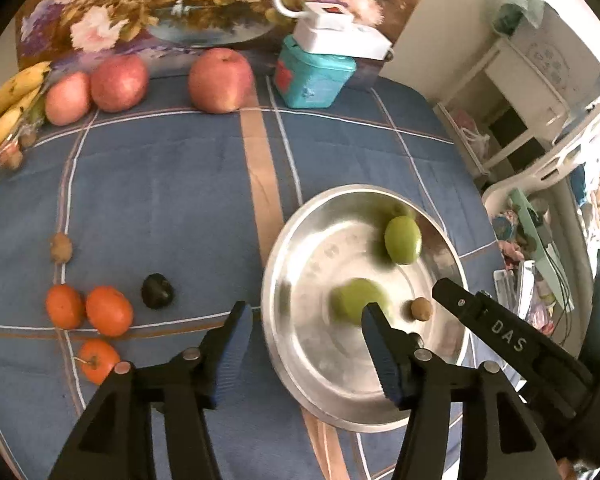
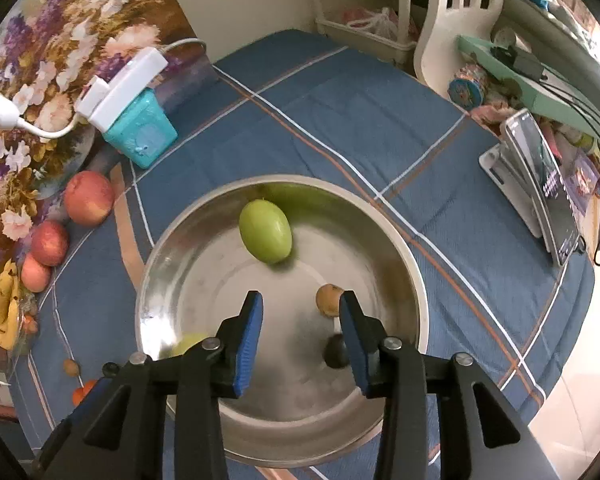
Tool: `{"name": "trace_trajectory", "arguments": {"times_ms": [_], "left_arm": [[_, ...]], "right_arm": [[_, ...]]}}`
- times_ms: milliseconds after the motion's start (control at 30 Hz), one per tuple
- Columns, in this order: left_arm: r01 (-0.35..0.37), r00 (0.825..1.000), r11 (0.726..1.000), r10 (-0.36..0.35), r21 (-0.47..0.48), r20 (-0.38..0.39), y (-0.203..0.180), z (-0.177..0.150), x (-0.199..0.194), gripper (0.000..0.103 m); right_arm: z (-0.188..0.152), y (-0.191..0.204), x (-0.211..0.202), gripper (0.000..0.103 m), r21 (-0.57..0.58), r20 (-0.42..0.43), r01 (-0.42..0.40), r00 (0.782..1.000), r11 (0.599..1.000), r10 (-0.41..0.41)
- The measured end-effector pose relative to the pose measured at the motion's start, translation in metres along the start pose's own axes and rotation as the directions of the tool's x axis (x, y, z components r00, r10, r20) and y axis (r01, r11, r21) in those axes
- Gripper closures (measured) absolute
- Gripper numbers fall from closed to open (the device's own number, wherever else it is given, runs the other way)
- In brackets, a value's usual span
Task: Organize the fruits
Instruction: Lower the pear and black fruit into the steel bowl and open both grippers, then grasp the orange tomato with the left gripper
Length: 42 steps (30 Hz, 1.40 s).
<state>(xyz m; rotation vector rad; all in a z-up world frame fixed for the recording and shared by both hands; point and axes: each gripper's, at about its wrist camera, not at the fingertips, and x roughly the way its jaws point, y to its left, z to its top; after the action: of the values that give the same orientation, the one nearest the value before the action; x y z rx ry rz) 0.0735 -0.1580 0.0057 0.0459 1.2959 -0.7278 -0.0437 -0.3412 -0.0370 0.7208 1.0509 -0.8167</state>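
One blue checked cloth point(image 1: 160, 200) fills both views, and a steel bowl point(image 1: 284, 256) sits on it at lower right of the left view. Three apples point(image 1: 118, 82) line the upper left, beside bananas point(image 1: 4, 108). Two green fruits point(image 2: 265, 230) and a small brown one point(image 2: 329, 299) lie in the bowl. Three oranges point(image 1: 109, 311) sit at lower left. The left tongs point(image 1: 306, 328) and right tongs point(image 2: 300, 314) are both partly open, holding nothing.

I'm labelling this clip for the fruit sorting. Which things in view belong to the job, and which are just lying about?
Job: bowl, green fruits, small brown fruit, dark fruit, oranges, apples, bananas.

Lying about: teal tin, white charger, phone, chair.
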Motion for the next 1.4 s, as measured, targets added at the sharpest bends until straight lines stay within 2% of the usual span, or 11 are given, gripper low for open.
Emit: {"name": "trace_trajectory", "arguments": {"times_ms": [133,267,367,533,667,833,933,1033,1067,1200,1400], "left_arm": [[-0.07,0.998,0.997,0.07,-0.043,-0.006,0.022,0.004,-0.003,0.029],[-0.198,0.98,0.975,0.199,-0.104,0.003,0.06,0.005,-0.011,0.012],[-0.241,0.969,0.958,0.246,-0.158,0.012,0.088,0.003,-0.021,0.002],[-0.29,0.953,0.932,0.303,-0.22,0.026,0.122,-0.005,-0.04,0.0],[-0.325,0.939,0.904,0.343,-0.277,0.018,0.15,-0.016,-0.053,0.0],[-0.35,0.925,0.868,0.38,-0.351,0.018,0.177,-0.032,-0.072,0.0],[-0.357,0.918,0.855,0.396,-0.376,0.03,0.185,-0.037,-0.083,0.0],[-0.348,0.918,0.855,0.395,-0.384,0.047,0.188,-0.042,-0.093,0.0],[-0.346,0.918,0.855,0.393,-0.386,0.049,0.188,-0.044,-0.095,0.0],[-0.328,0.923,0.848,0.381,-0.416,0.048,0.192,-0.048,-0.096,0.0],[-0.28,0.946,0.843,0.324,-0.459,0.017,0.197,-0.051,-0.079,0.0]], "right_arm": [[-0.002,0.008,0.003,0.055,-0.023,-0.01,-0.019,1.0,1.0,0.019],[-0.008,0.017,0.004,0.055,-0.059,-0.017,-0.019,1.0,0.998,0.018],[-0.016,0.035,0.005,0.055,-0.121,-0.027,-0.022,0.999,0.992,0.019],[-0.036,0.074,0.002,0.055,-0.275,-0.007,0.01,1.0,0.961,-0.013],[-0.052,0.1,0.0,0.051,-0.357,-0.039,-0.045,0.999,0.933,0.033],[-0.073,0.125,-0.002,0.046,-0.404,-0.093,-0.126,0.991,0.906,0.097],[-0.083,0.136,-0.003,0.019,-0.417,-0.126,-0.17,0.984,0.893,0.129],[-0.093,0.147,-0.007,0.016,-0.442,-0.148,-0.21,0.976,0.872,0.16],[-0.097,0.15,-0.006,0.01,-0.448,-0.171,-0.238,0.969,0.862,0.178],[-0.108,0.159,-0.008,0.009,-0.455,-0.214,-0.309,0.948,0.835,0.234],[-0.114,0.169,-0.013,0.009,-0.534,-0.17,-0.28,0.96,0.798,0.223]]}}
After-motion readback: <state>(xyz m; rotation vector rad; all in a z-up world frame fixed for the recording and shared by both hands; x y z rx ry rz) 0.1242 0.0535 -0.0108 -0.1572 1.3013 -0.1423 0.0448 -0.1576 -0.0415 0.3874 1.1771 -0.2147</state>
